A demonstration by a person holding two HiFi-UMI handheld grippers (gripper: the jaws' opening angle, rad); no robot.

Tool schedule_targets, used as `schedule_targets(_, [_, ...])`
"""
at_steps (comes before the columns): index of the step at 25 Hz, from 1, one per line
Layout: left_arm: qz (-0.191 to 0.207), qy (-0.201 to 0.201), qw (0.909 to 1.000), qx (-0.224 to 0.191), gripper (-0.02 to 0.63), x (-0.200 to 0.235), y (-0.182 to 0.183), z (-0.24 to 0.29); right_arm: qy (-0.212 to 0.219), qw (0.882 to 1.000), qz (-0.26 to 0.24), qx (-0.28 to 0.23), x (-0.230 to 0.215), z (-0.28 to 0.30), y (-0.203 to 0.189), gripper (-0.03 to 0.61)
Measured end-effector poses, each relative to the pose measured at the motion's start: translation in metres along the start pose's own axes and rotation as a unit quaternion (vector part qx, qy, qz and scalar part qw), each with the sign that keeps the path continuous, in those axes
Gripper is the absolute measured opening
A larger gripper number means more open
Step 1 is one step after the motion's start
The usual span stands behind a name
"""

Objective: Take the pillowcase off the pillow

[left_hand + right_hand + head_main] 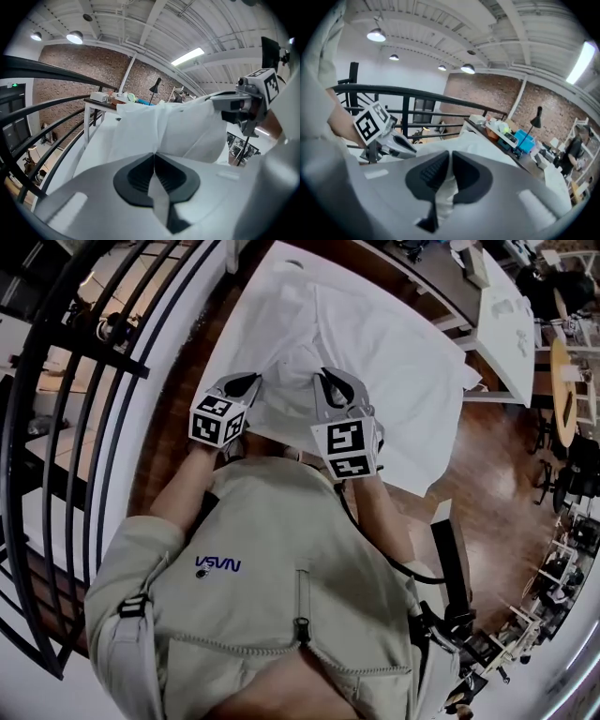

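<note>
A white pillowcase point(356, 343) with the pillow inside lies on the white table point(281, 263), stretching away from me. Its near end is bunched up between my two grippers. My left gripper point(251, 382) is shut on the white cloth point(154, 136), which rises from its closed jaws in the left gripper view. My right gripper point(330, 377) is shut on the same near edge; white cloth point(445, 185) shows pinched between its pads in the right gripper view. The two grippers sit side by side, close together. The pillow itself is hidden by the cloth.
A black metal railing point(84, 381) runs along the left of the table. White desks point(506, 306) with clutter stand at the far right, over a wooden floor point(497, 456). A desk with a lamp and boxes point(511, 131) lies beyond the pillowcase.
</note>
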State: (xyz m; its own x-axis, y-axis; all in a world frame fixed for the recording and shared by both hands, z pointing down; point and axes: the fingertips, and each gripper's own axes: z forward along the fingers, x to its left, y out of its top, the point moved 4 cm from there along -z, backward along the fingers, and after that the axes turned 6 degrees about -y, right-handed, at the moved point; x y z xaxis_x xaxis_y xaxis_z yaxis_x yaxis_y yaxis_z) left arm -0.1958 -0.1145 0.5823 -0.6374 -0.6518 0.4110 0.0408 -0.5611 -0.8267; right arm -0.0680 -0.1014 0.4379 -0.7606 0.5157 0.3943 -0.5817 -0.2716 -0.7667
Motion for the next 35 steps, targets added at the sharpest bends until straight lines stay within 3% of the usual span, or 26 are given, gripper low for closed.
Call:
schedule_targets(5, [0.003, -0.003, 0.9992, 0.041, 0.014, 0.012, 0.0, 0.045, 0.014, 0.999, 0.033, -0.038, -0.009, -0.024, -0.006, 0.015])
schedule_targets(10, [0.042, -0.014, 0.996, 0.077, 0.014, 0.003, 0.002, 0.075, 0.061, 0.997, 0.032, -0.024, 0.015, -0.015, -0.027, 0.015])
schedule_targets(15, [0.008, -0.024, 0.9992, 0.03, 0.048, 0.004, -0.006, 0.027, 0.088, 0.996, 0.019, -0.014, 0.027, 0.004, -0.03, 0.029])
schedule_targets(19, [-0.026, -0.074, 0.9966, -0.025, 0.168, -0.021, -0.001, -0.024, 0.099, 0.995, 0.013, -0.012, 0.034, 0.012, -0.027, 0.037])
schedule_targets(23, [0.003, -0.127, 0.9913, -0.035, 0.242, -0.06, 0.016, -0.023, 0.102, 0.995, 0.014, -0.011, 0.038, 0.013, -0.027, 0.048])
schedule_targets(25, [0.025, -0.125, 0.9917, -0.018, 0.245, -0.064, 0.022, -0.006, 0.096, 0.995, 0.02, -0.011, 0.038, 0.012, -0.028, 0.055])
schedule_targets(29, [0.049, -0.114, 0.9922, 0.002, 0.158, -0.058, 0.03, 0.005, 0.07, 0.995, 0.064, -0.023, 0.037, -0.004, -0.024, 0.109])
schedule_targets(35, [0.028, -0.121, 0.9921, -0.017, 0.102, -0.062, 0.054, 0.003, 0.057, 0.984, 0.167, 0.026, 0.041, -0.033, -0.06, 0.126])
